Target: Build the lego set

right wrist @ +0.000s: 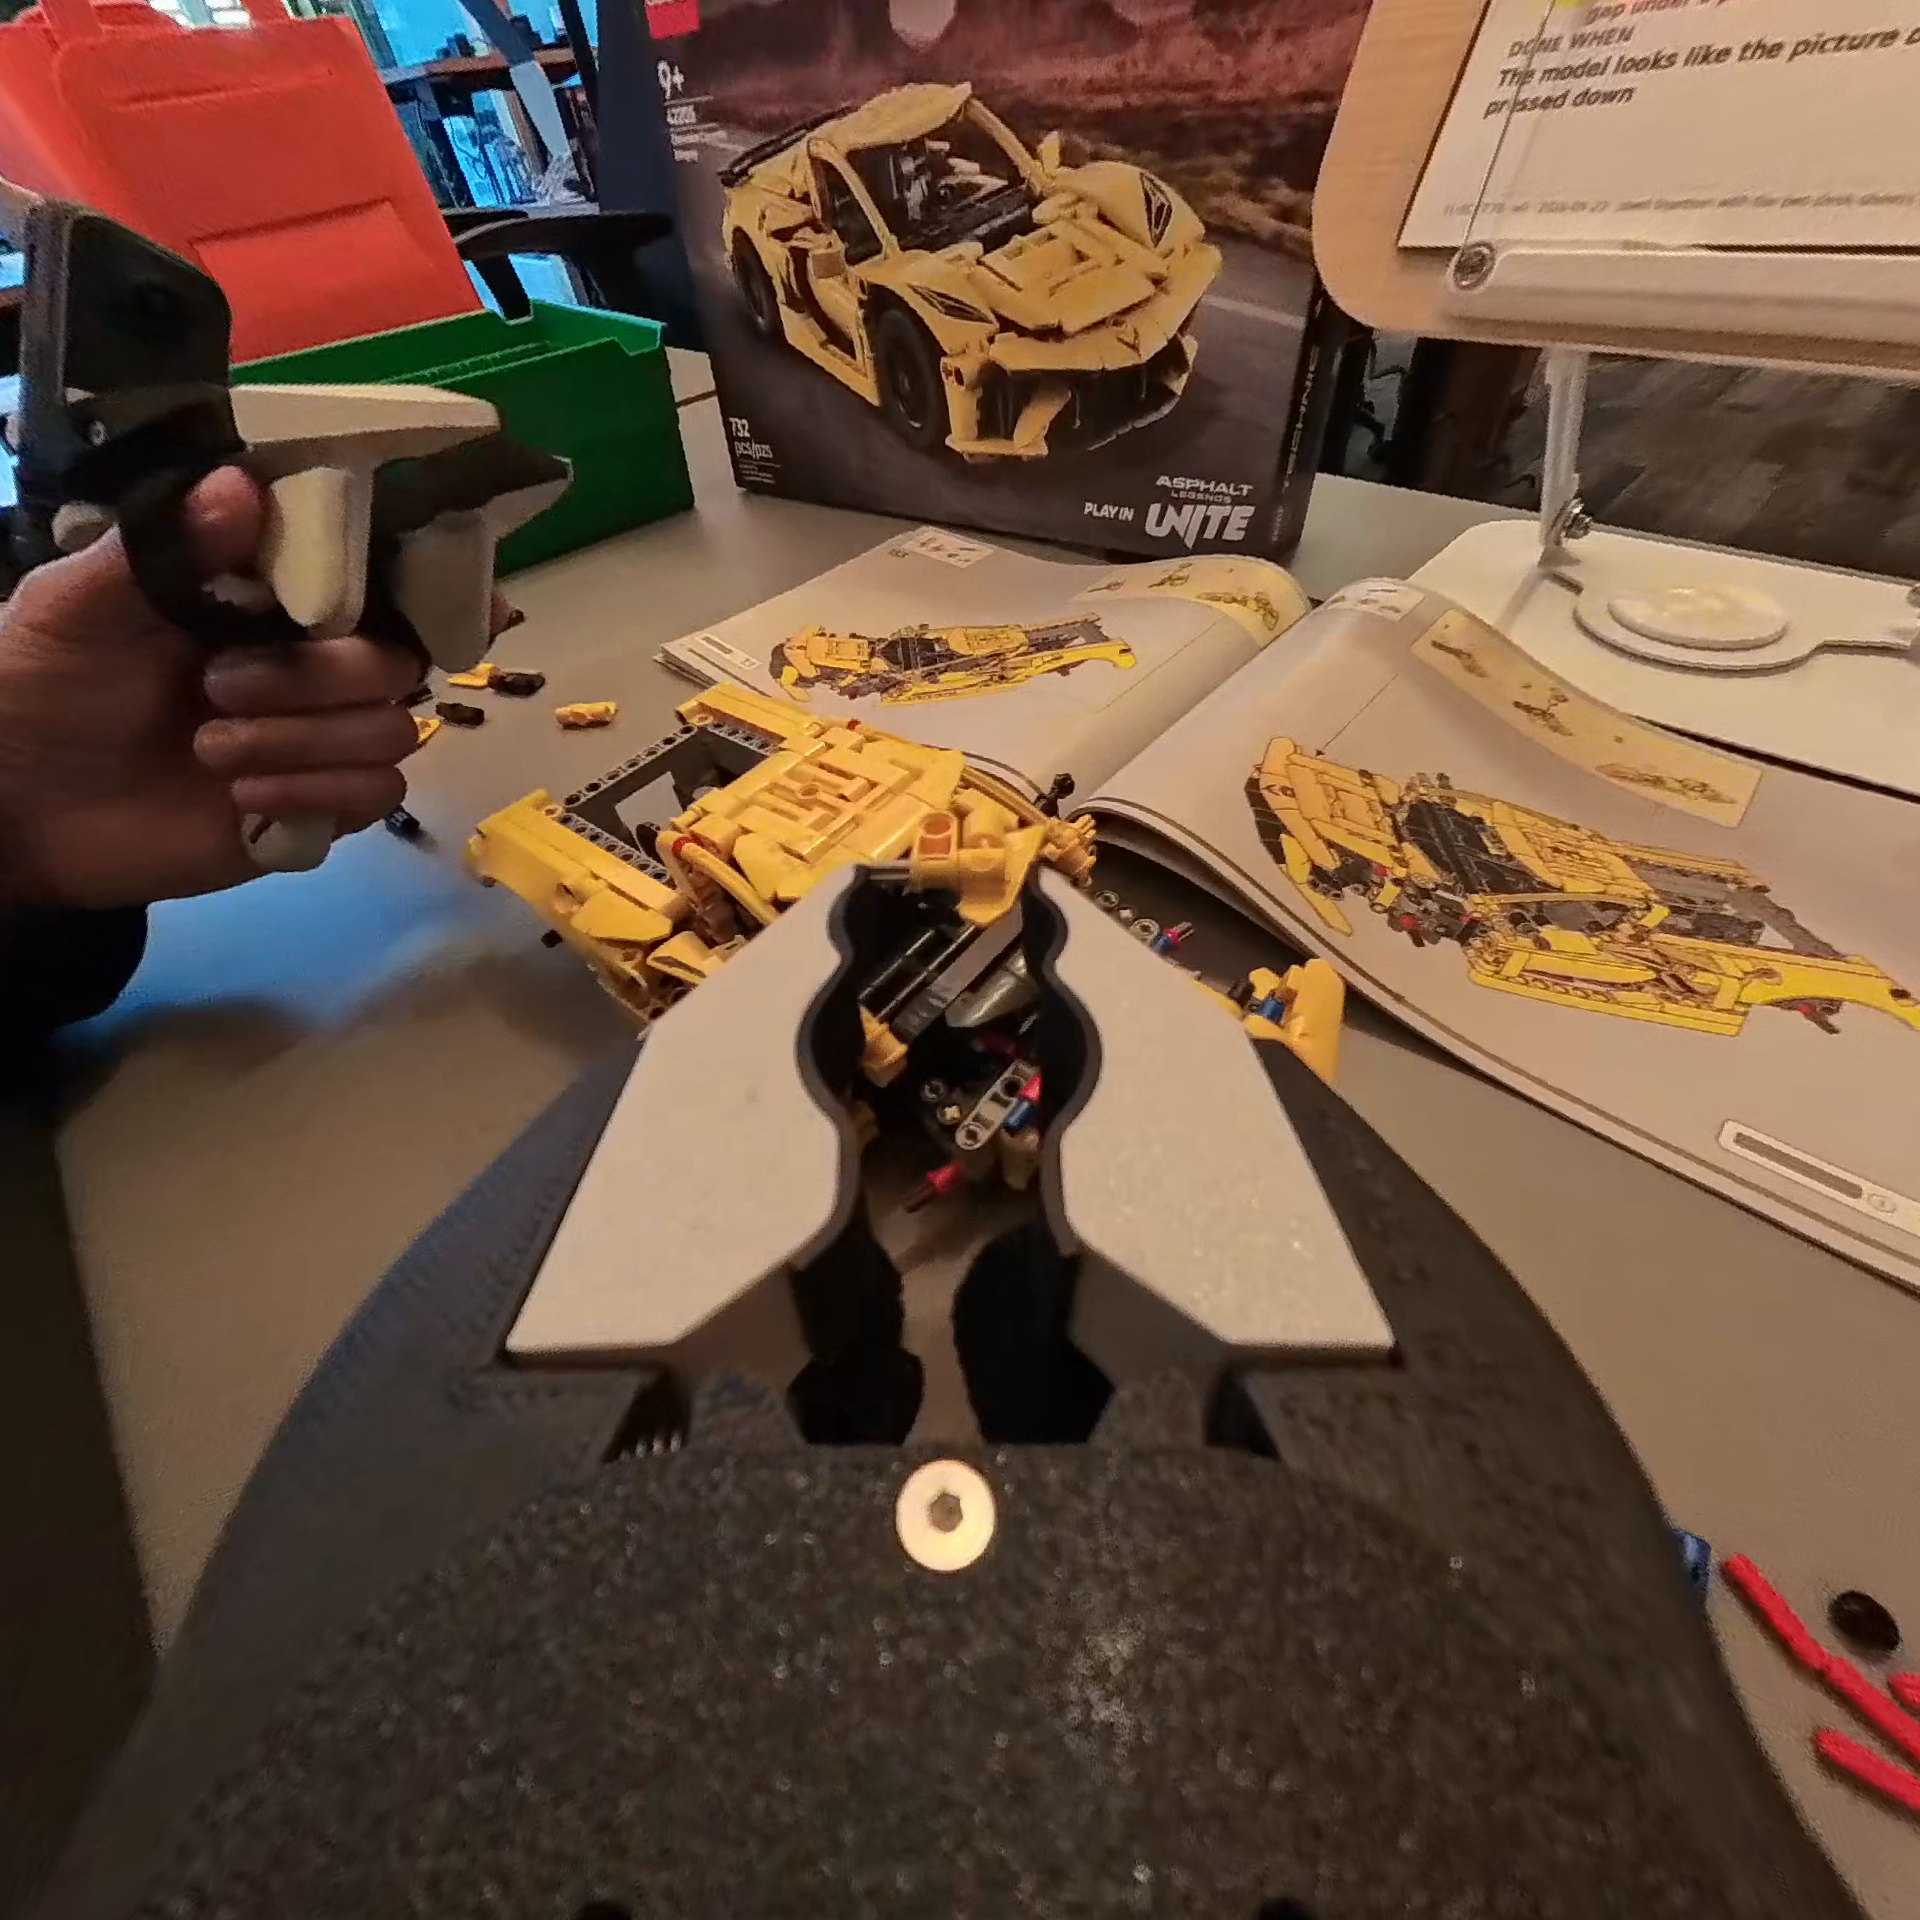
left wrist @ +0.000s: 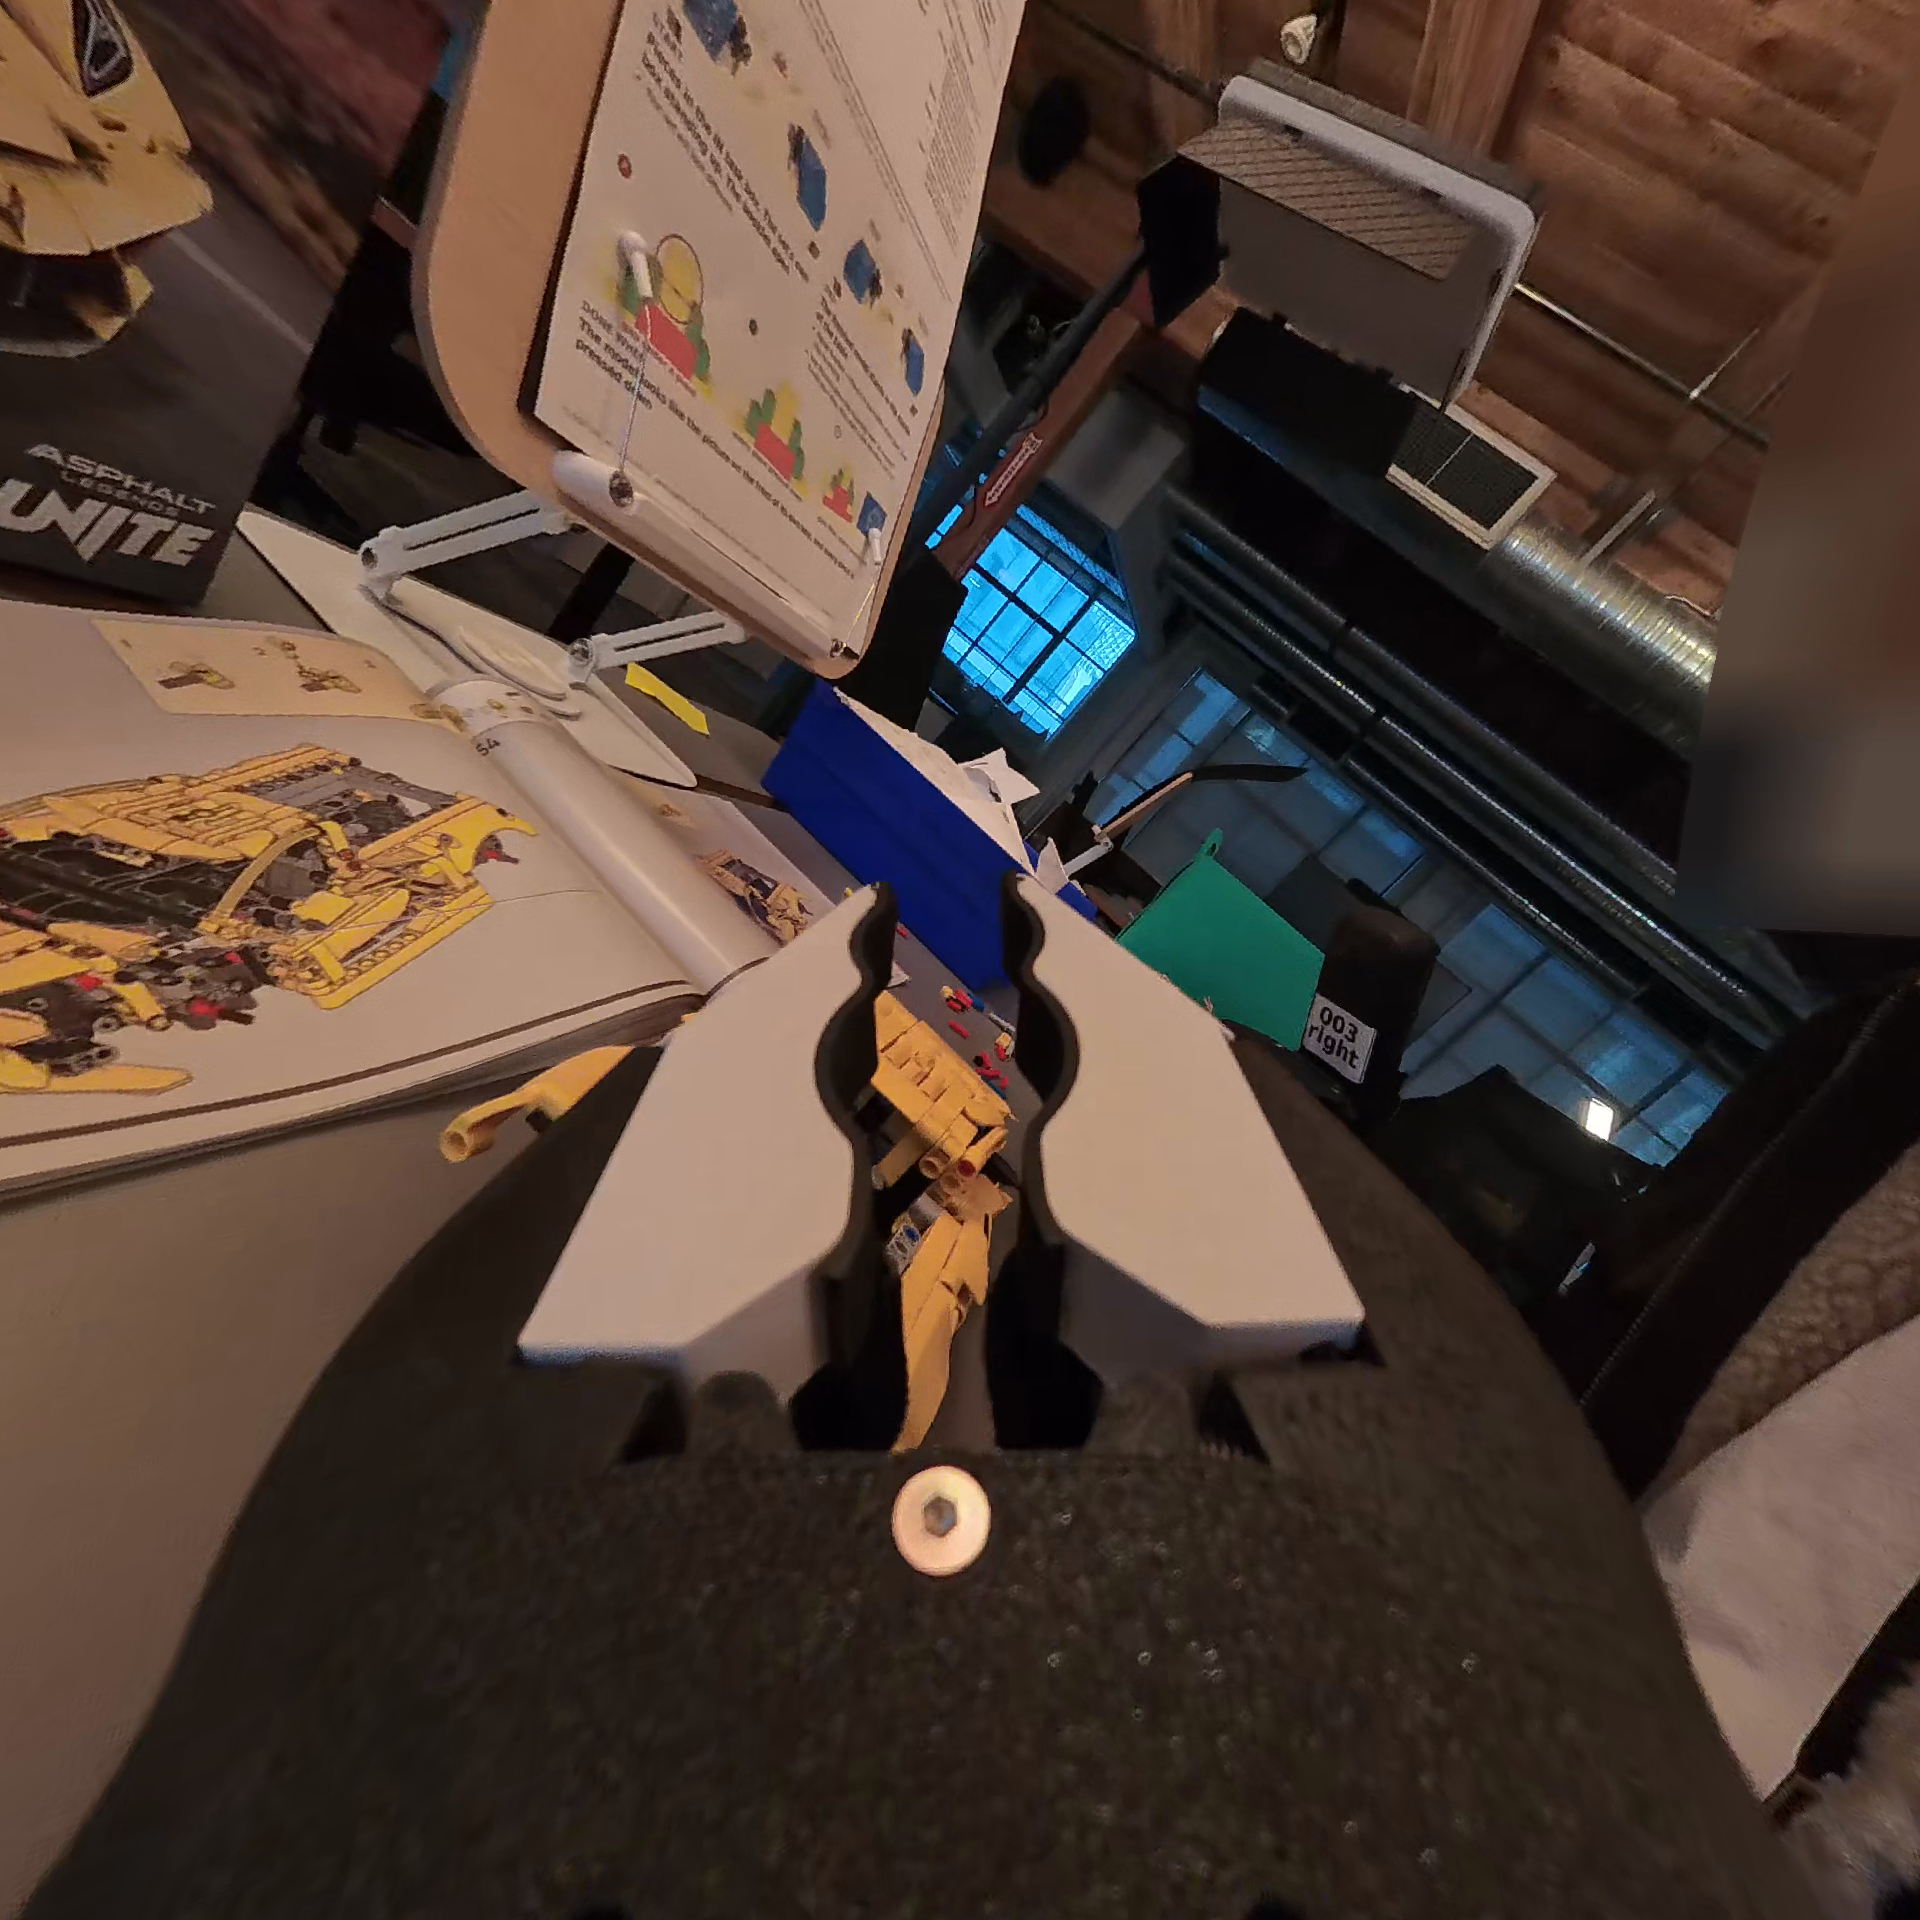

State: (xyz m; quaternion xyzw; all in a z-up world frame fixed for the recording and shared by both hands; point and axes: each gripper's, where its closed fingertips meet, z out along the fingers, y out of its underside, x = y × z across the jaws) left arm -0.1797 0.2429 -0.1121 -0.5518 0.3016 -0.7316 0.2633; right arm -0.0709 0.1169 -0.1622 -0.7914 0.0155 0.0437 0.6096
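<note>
The half-built yellow brick car model (right wrist: 790,821) is seen at 12 o'clock of the released right gripper (right wrist: 945,883), its long axis running from 9 to 3 o'clock on the counter (right wrist: 312,1091); the left gripper (right wrist: 416,592), also released, is held farther off at 10 o'clock.

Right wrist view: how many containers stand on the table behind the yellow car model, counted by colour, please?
Orange bin: 1
Green bin: 1
Dark set box: 1
Total: 3
</note>
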